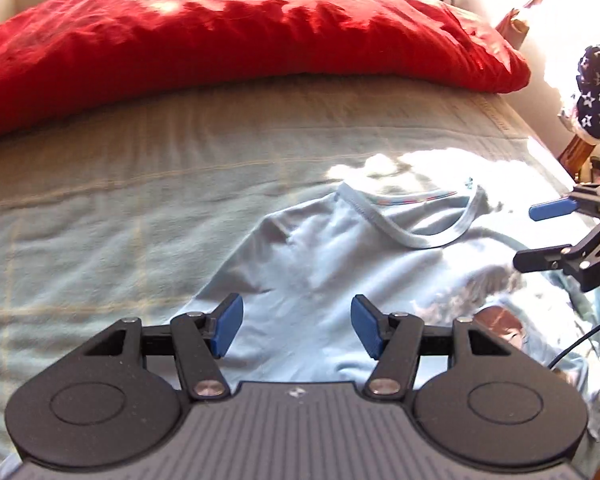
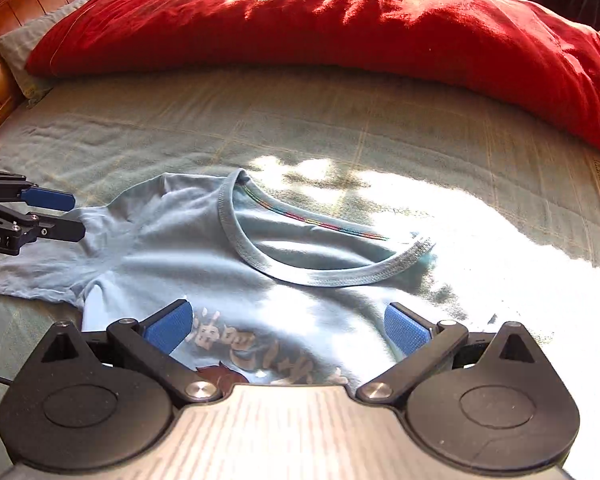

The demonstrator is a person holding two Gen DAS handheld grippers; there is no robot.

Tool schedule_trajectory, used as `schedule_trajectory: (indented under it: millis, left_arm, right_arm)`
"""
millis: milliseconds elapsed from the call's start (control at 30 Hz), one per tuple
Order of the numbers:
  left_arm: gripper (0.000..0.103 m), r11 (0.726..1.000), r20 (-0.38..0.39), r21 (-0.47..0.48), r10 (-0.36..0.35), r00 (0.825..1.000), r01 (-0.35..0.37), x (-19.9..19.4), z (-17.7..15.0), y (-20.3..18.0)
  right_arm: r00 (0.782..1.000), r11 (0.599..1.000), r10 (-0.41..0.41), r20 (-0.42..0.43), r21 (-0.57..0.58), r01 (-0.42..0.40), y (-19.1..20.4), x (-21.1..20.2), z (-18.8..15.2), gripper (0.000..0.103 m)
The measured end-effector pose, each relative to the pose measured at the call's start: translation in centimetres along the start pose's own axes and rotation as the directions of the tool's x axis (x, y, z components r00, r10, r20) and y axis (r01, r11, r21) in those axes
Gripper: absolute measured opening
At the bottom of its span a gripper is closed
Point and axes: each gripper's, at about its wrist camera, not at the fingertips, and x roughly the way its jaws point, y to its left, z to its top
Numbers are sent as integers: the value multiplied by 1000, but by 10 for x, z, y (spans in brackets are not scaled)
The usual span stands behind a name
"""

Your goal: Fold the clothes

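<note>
Both grippers, left gripper (image 1: 297, 326) and right gripper (image 2: 288, 328), are hovering jaws apart over the flat-lying blue T-shirt (image 2: 204, 248), likely sizing up a sleeve pinch

Support: bed (image 2: 340, 128) covered by a pale blue-green blanket with faint yellow grid lines.
Far side: red quilt (image 2: 340, 24) bunched across the bed.
Near side: light blue T-shirt (image 2: 172, 248) lying front up, collar toward the quilt, partly sunlit.
</note>
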Motion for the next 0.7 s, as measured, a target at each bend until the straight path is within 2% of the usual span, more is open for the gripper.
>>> schedule_trajectory:
  millis: [100, 200, 300, 367, 433, 500, 600, 700]
  left_arm:
    - [61, 996, -26, -8, -89, 996, 89, 39, 21, -24]
    - [61, 995, -58, 4, -104, 993, 105, 75, 33, -39]
    - [61, 995, -92, -34, -99, 991, 96, 104, 37, -36]
    - [60, 994, -87, -70, -93, 992, 87, 119, 39, -28]
    - [62, 990, -54, -94, -108, 993, 102, 122, 45, -21]
    - [62, 992, -28, -95, -82, 996, 79, 126, 54, -18]
    - [62, 993, -24, -88, -84, 996, 82, 134, 67, -14]
    - [61, 995, -2, -62, -76, 997, 76, 126, 73, -19]
  right_arm:
    - [999, 999, 29, -13, 16, -29, -19, 14, -2, 103]
    - [998, 998, 58, -26, 32, -57, -38, 28, -4, 103]
    - [996, 996, 79, -37, 55, -77, -55, 45, -5, 103]
    - [997, 994, 70, -36, 87, -67, -62, 59, -3, 103]
    - [998, 993, 56, -12, 109, -54, -69, 69, 1, 103]
    - [999, 992, 47, 25, 115, -50, -75, 76, 8, 103]
    - [998, 995, 39, 40, 95, -42, -77, 85, 20, 103]
    - [999, 994, 44, 27, 102, -47, -77, 86, 28, 103]
